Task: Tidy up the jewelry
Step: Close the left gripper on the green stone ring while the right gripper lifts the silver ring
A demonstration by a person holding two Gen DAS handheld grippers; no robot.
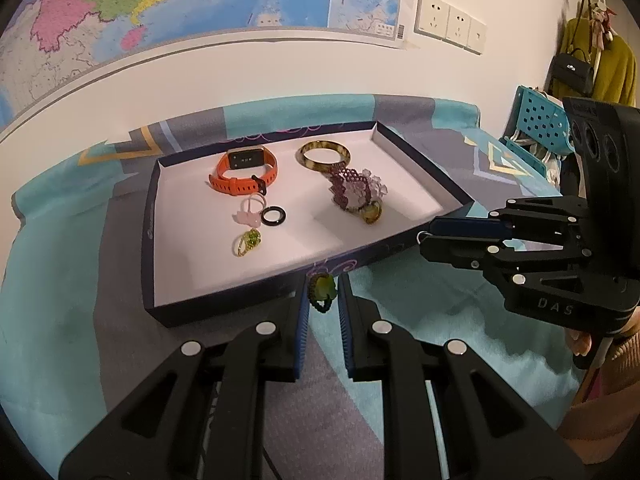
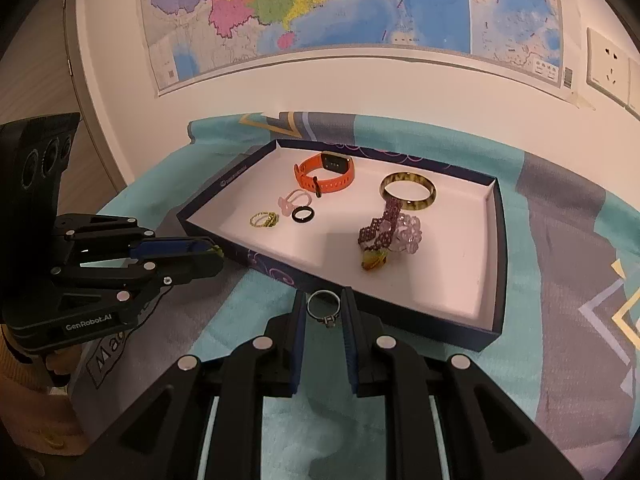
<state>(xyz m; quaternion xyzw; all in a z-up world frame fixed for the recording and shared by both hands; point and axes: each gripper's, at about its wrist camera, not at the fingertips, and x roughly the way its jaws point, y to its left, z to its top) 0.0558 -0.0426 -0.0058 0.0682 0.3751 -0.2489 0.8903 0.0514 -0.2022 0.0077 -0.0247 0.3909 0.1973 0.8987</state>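
Note:
A shallow dark-blue tray with a white floor lies on the cloth. In it lie an orange watch, a brown bangle, purple beaded bracelets, a black ring, a pink ring and a green ring. My left gripper is shut on a green beaded ring in front of the tray's near rim. My right gripper is shut on a silver ring at the tray's near rim.
The table is covered with a teal and grey patterned cloth. A map hangs on the wall behind. A teal perforated basket stands at the far right in the left wrist view.

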